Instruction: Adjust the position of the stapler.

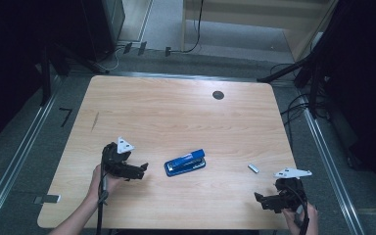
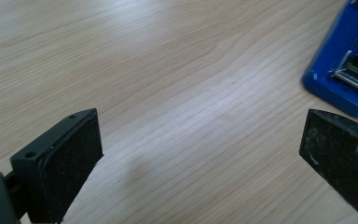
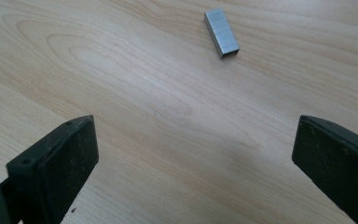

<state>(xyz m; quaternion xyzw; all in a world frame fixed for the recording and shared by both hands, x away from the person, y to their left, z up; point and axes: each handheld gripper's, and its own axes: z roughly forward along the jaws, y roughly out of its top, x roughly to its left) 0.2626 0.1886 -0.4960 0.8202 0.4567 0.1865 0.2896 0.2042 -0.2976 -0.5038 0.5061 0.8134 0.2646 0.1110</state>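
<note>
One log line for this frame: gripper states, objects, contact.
left gripper: open, empty | right gripper: open, empty | blue stapler: table centre, untouched | staple strip: lying ahead of right gripper | contact: none

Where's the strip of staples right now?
In the high view the staple strip lies flat on the table's right side, between the blue stapler and the right tool.

Table (image 1: pixel 176 112): pale wood with wavy grain, one small dark round spot far from the stapler. Stapler (image 1: pixel 185 162): bright blue with silver metal inside. Staple strip (image 3: pixel 221 33) right of stapler: plain silver-grey. Both grippers' jaws: matt black.
</note>
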